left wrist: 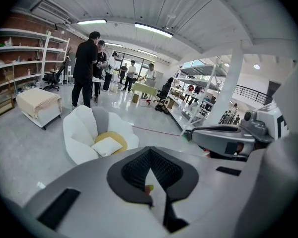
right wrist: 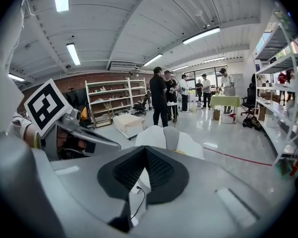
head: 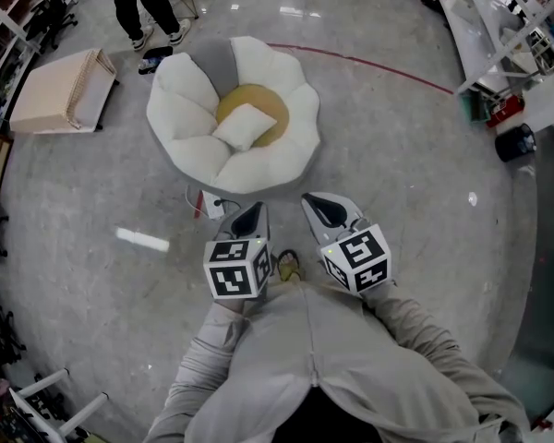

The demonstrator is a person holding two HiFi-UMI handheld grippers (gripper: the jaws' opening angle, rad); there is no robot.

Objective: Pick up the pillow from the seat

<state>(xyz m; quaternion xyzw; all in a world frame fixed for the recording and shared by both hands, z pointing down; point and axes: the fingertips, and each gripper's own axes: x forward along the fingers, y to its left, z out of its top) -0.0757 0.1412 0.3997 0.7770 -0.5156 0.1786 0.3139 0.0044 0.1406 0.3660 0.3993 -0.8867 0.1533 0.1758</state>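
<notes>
A white pillow (head: pixel 245 125) lies on the yellow middle cushion of a white petal-shaped seat (head: pixel 186 86) on the floor ahead of me. In the left gripper view the pillow (left wrist: pixel 107 146) and the seat (left wrist: pixel 79 128) show beyond the jaws. The right gripper view shows only the seat (right wrist: pixel 154 135); the pillow is hidden. My left gripper (head: pixel 250 216) and right gripper (head: pixel 324 208) hang side by side short of the seat's near edge, apart from it. Both are shut with nothing between the jaws, as also seen on the left gripper (left wrist: pixel 149 149) and the right gripper (right wrist: pixel 145 150).
A beige padded box (head: pixel 63 91) stands to the seat's left, and a person's legs (head: pixel 148 7) stand behind it. White shelving (head: pixel 499 35) lines the right side. A white tube (head: pixel 141 239) and a cable with a small plug (head: pixel 209 203) lie on the floor near the seat.
</notes>
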